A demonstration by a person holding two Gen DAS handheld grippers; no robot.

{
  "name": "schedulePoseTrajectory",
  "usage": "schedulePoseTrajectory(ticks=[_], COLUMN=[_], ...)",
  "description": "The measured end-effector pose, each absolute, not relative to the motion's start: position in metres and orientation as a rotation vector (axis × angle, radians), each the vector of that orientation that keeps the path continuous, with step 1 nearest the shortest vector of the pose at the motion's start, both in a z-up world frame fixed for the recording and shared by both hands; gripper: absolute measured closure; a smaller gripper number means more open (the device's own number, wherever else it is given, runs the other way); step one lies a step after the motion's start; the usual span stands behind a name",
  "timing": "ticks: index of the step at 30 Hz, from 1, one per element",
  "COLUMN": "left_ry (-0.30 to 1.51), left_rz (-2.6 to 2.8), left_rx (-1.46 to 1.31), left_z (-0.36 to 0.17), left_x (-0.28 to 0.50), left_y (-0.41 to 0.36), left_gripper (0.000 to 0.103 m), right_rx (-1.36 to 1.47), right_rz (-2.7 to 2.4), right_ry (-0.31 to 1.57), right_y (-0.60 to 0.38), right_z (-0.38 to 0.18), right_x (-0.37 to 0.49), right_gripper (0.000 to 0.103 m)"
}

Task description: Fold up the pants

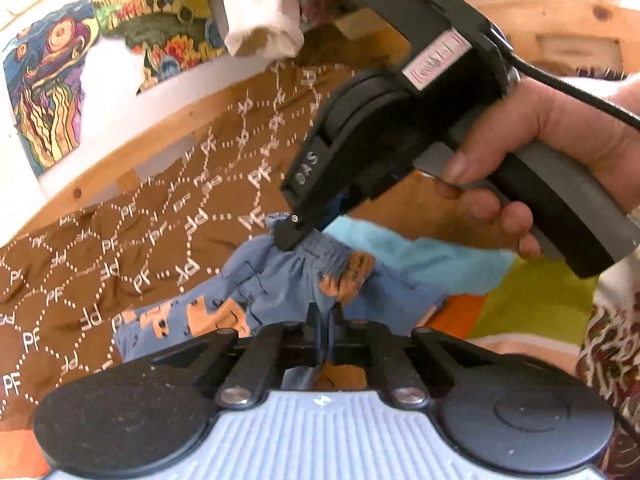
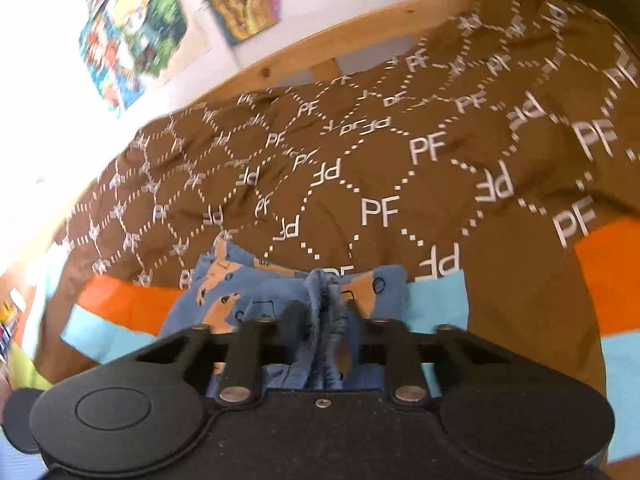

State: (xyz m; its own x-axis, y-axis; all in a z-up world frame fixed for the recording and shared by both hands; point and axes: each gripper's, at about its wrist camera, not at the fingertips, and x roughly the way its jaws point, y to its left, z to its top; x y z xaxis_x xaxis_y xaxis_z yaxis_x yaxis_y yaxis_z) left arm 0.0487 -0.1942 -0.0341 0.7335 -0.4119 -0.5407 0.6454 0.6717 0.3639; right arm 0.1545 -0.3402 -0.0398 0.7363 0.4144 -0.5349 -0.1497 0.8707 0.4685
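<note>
I have the pants (image 1: pixel 224 304), small blue ones printed with tan animals, bunched over the brown patterned bedspread (image 2: pixel 360 168) on the bed, partly lifted and partly draped onto it; both tools hold the gathered waistband, so I judge the step in hand to be lifting and spreading the garment before the first fold. To do it well I would draw the two grips apart along the waistband until the elastic lies taut and level, let the legs hang or drag straight over the bedspread, then lay the cloth down flat without twisting, keeping both pinches firm so nothing slips; the fabric is thin and soft and will crumple wherever tension is uneven. The left hand-held gripper (image 1: pixel 323 312) has its fingers pressed nearly together with a fold of blue cloth pinched between them; the right hand-held gripper (image 2: pixel 322 312) is likewise closed tight on a thick ruffle of waistband, and from the left wrist view its tip bites the waistband edge just beyond my left tool; the two grips sit near each other.
</note>
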Motion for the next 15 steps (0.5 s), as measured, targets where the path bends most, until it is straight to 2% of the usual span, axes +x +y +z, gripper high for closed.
schedulePoseTrajectory(ticks=[5, 8, 9, 11, 13, 14, 15], left_ry=[0.427, 0.455, 0.472, 0.521, 0.551, 0.558, 0.563], left_rz=[-0.648, -0.674, -0.679, -0.684, -0.7, -0.704, -0.704], left_rx=[0.536, 0.572, 0.577, 0.541, 0.468, 0.407, 0.349], left_z=[-0.019, -0.028, -0.034, -0.04, -0.034, -0.026, -0.019], left_x=[0.044, 0.044, 0.044, 0.051, 0.057, 0.059, 0.063], left_y=[-0.193, -0.202, -0.204, -0.202, -0.188, -0.176, -0.164], left_gripper=[0.1, 0.1, 0.099, 0.097, 0.082, 0.074, 0.055], right_rx=[0.475, 0.442, 0.422, 0.385, 0.361, 0.364, 0.36], right_rz=[0.305, 0.278, 0.261, 0.224, 0.196, 0.178, 0.152], right_ry=[0.649, 0.661, 0.679, 0.715, 0.691, 0.668, 0.63], right_y=[-0.35, -0.352, -0.352, -0.35, -0.349, -0.35, -0.35], right_z=[-0.024, -0.021, -0.025, -0.039, -0.049, -0.05, -0.048], right_x=[0.138, 0.133, 0.134, 0.136, 0.131, 0.125, 0.117], right_gripper=[0.093, 0.092, 0.091, 0.082, 0.062, 0.057, 0.042])
